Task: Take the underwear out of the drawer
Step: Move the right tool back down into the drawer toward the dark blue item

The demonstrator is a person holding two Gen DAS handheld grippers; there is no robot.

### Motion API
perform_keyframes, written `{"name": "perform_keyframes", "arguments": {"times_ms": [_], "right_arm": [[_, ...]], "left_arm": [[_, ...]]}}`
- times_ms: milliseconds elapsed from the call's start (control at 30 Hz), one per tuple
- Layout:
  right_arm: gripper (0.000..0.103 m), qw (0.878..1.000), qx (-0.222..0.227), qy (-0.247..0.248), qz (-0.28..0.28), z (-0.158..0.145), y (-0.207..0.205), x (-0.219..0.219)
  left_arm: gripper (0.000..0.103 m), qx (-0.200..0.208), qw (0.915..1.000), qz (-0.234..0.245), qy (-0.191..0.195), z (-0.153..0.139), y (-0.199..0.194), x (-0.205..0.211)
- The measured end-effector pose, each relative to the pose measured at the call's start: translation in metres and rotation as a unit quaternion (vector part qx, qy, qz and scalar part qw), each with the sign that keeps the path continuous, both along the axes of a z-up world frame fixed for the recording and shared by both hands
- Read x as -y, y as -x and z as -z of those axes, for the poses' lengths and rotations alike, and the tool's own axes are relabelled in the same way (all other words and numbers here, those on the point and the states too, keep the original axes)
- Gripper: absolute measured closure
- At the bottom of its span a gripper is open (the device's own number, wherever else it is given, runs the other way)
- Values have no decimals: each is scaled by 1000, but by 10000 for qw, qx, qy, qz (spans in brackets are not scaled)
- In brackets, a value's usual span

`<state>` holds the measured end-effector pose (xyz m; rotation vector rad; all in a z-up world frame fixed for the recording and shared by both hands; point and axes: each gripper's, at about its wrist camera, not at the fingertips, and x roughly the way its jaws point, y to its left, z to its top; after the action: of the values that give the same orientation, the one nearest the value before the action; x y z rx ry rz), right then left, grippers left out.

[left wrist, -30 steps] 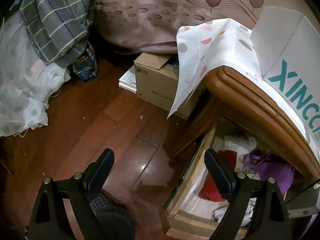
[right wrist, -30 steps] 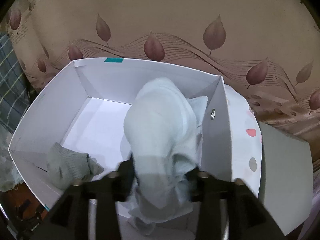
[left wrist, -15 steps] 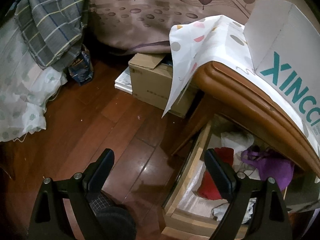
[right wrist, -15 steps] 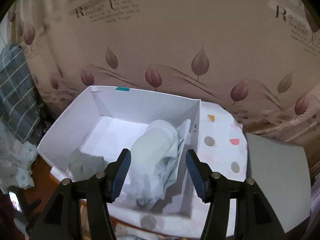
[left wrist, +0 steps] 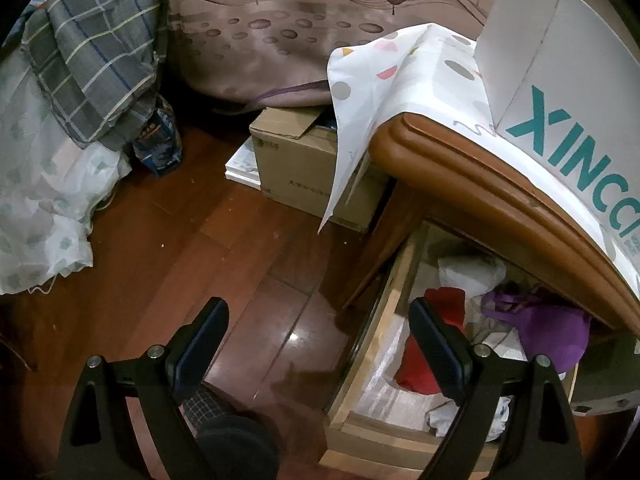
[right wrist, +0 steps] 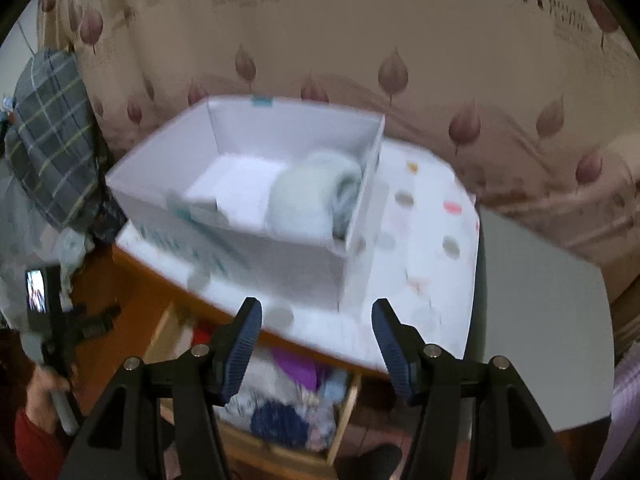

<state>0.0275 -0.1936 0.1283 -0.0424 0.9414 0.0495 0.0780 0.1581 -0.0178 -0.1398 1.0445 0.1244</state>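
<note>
Right tongs: jaws apart, nothing between them, poised above the front edge of the nightstand; the view is blurred, so fine detail is lost. Beyond the tips, on the spotted cloth, a white box holding a pale rolled garment against its right wall, presumably underwear already set there as the collecting place. Below and between the fingers, the drawer, pulled out, with mixed clothing: a purple piece just under the nightstand top, a dark blue piece nearer the front; likely the next reach is down into this heap. Far left of these tongs, a hand with a red sleeve grips the other tool's handle. Left tongs: jaws wide, empty, hanging over the wood floor with the right finger overlapping the drawer's left side, seemingly parked clear of the working hand. Right of its tips, in the drawer: a red garment, a purple garment, white items. Above, the box on the nightstand. Ahead, a cardboard carton; far left, plaid fabric. Task judged partway: more underwear lies in the drawer.
</note>
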Motion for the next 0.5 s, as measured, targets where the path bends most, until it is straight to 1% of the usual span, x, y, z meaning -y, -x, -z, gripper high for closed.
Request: {"name": "perform_keyframes", "arguments": {"times_ms": [100,233,267,333,433,467,500], "right_arm": [[44,9988,-469,-83,-64,35,10,2],[44,9924,-1194,-48,-306,90,16,-5],[44,9891,-1418,-14,-396,107,15,-9],[44,9830,-1754,28,-547,132,12,-16],[44,9724,-2201,-31,-768,164,6,-27],[44,9674,-2392,3,-838,177,3,-32],[44,9649,-2477,63,-871,185,1,-35]], "left_arm": [[13,-21,10000,23,-34,1,1,1],[13,-54,10000,43,-16,3,0,3],[13,-66,10000,56,-16,3,0,4],[13,-84,9999,84,-49,4,-2,6],[13,-120,9997,168,-100,6,-3,11],[13,-136,9997,200,-105,6,-3,12],[13,-143,9996,239,-107,7,-3,13]]}}
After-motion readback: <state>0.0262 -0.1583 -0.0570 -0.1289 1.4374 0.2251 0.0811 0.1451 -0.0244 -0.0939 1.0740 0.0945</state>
